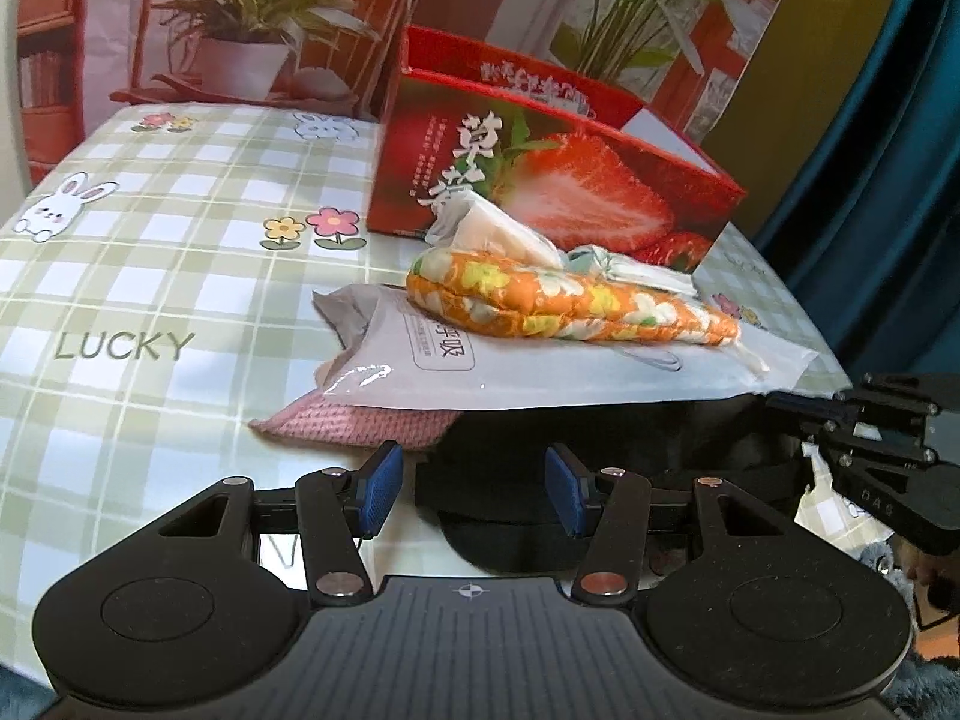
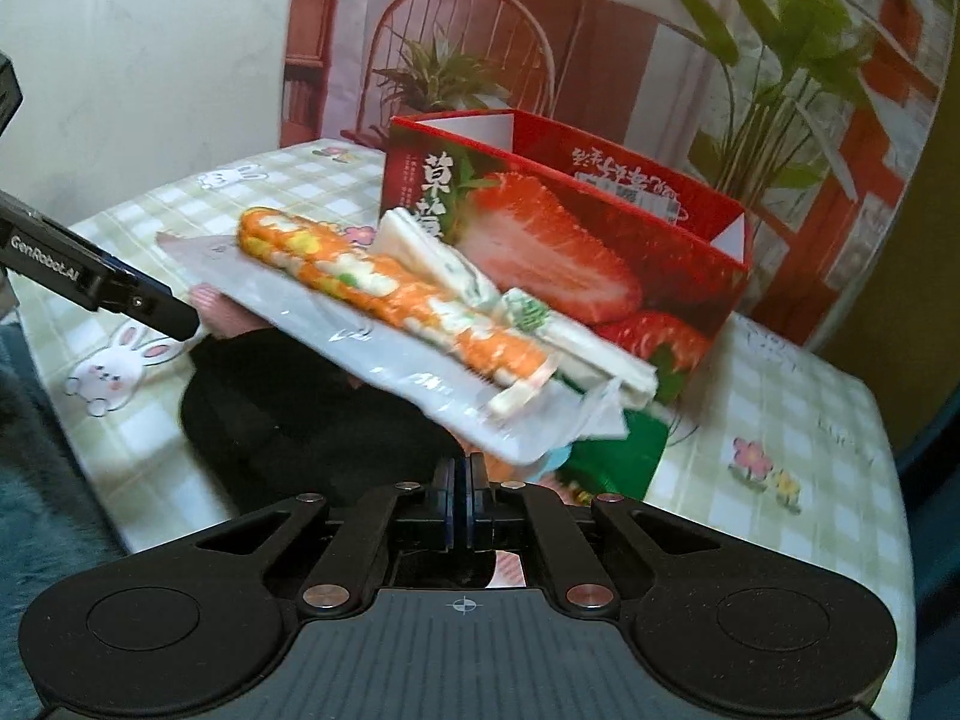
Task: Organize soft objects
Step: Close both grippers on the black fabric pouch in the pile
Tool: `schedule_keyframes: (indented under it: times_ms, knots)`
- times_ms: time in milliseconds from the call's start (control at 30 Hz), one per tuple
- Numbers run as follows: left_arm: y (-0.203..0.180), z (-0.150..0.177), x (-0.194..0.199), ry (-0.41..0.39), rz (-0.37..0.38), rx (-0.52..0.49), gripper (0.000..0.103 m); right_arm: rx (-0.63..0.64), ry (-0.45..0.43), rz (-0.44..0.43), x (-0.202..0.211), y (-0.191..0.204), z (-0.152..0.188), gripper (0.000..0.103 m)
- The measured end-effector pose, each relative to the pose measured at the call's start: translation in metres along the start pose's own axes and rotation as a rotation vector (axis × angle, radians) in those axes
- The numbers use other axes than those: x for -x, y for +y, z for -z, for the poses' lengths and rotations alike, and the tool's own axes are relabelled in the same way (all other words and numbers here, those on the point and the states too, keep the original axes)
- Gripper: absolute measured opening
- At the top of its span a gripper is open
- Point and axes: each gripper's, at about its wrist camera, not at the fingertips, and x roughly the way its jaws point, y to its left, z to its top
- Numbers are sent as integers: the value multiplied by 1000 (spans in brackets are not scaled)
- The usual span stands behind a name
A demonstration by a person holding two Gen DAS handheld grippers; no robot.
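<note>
A white plastic package (image 1: 540,366) lies on a pink knitted cloth (image 1: 354,423) and a black fabric item (image 1: 498,510). An orange floral pouch (image 1: 570,300) and white tissue packs (image 1: 504,234) rest on the package. My left gripper (image 1: 473,489) is open, its blue pads on either side of the black fabric without pressing it. My right gripper (image 2: 462,468) is shut on the near edge of the white package (image 2: 372,336), which looks blurred along with the floral pouch (image 2: 384,288) on it. The red strawberry box (image 2: 570,240) stands open behind the pile.
A green checked tablecloth (image 1: 150,276) with rabbits and flowers covers the table. The right gripper (image 1: 876,420) reaches in at the right of the left wrist view. The left gripper's body (image 2: 102,288) shows at the left of the right wrist view. A printed backdrop stands behind.
</note>
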Motion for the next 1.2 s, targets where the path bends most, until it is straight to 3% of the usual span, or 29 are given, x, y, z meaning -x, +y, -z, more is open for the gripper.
schedule_keyframes:
  times_ms: [333,500,633,700,767,1000,1167,1200]
  knots:
    - [-8,1,-45,86,-13,-57,55,68,-26,47,-24,-1,-7,3]
    - [-18,7,-51,64,-67,-112,55,26,-65,66,-22,-1,3,7]
    - [-24,9,-54,51,-92,-134,55,-48,-93,68,-12,-6,13,17]
    - [-27,8,-55,48,-99,-136,55,-83,-101,74,-5,-9,17,30]
    - [-27,8,-56,46,-101,-130,55,-112,-115,86,4,-12,20,35]
    - [-21,11,-50,38,-91,-106,55,-281,-78,-5,15,-23,32,42]
    - [-16,12,-48,32,-82,-93,55,-370,-55,-54,12,-28,37,42]
    - [-15,13,-47,30,-79,-89,55,-383,-59,-70,11,-29,38,37]
